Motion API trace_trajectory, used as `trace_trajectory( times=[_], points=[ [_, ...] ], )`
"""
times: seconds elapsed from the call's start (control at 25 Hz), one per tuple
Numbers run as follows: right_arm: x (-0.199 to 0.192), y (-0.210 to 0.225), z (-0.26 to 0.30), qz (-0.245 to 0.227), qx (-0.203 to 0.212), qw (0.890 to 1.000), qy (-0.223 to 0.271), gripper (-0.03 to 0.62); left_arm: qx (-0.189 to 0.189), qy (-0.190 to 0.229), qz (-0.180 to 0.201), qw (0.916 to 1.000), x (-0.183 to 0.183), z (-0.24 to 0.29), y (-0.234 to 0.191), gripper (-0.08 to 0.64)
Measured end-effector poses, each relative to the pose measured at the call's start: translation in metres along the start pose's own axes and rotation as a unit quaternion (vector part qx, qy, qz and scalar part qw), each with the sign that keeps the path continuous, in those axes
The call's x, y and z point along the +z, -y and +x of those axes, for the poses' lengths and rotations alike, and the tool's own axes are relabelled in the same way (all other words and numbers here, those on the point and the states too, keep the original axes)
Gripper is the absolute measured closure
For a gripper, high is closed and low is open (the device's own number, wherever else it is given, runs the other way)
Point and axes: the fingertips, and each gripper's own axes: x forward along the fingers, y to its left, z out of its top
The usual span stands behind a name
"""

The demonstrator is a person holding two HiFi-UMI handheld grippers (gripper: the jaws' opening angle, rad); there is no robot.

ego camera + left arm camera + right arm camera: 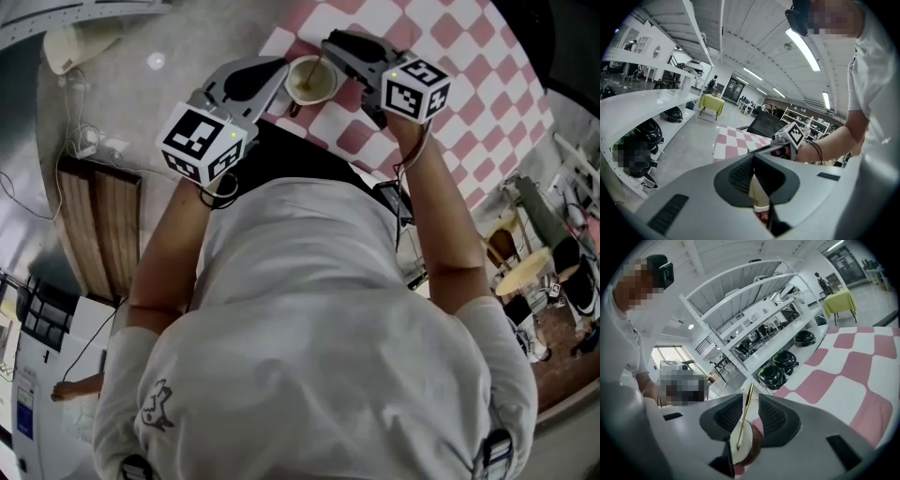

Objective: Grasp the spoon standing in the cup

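At the near edge of the table [281, 42], under a pink-and-white checked cloth [450, 47], both grippers meet at one cup [323, 94].

**Left gripper** [281, 89]: comes in from the left. In the left gripper view [753, 159] the jaws are drawn in to a narrow slit and pinch the cup wall [758, 194], which fills the gap between them. The right gripper's cube [797, 133] shows beyond.

**Right gripper** [330, 47]: comes in from the right, above the cup's far rim. In the right gripper view [750, 401] the jaws stand slightly apart. The spoon [744, 420] rises through the gap, tilted, closer to the left pad [729, 416] than to the right one. Whether it touches that pad cannot be told. The jaws are not clamped on the spoon.

**Spoon** [318, 66]: stands in the cup, leaning towards the far right rim. The handle is thin, straight and gold-coloured. The bowl end is down inside the cup [743, 451].

**Materials and shapes.** The cup is round, cream, smooth and glossy, with a darker tan inside. The gripper shells are smooth matt grey with rounded edges. The pads are dark and finely ribbed. Each gripper carries a white cube printed with black square markers.
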Motion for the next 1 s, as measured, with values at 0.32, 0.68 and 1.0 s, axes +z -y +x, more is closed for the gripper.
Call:
trace_trajectory(
  times=[0.32, 0.68, 1.0],
  points=[
    [0.003, -0.009, 0.0, -0.012, 0.013, 1.0, 0.005, 0.55, -0.004, -0.001, -0.002, 1.0, -0.001, -0.001, 0.0, 0.546],
    [0.005, -0.037, -0.01, -0.037, 0.032, 0.999, 0.01, 0.557, -0.004, 0.009, 0.003, 0.9999, 0.005, -0.007, 0.015, 0.546],
    [0.019, -0.074, -0.029, -0.079, 0.047, 0.995, 0.023, 0.558, -0.009, 0.033, 0.007, 0.9994, 0.024, -0.02, 0.043, 0.546]
  ],
)
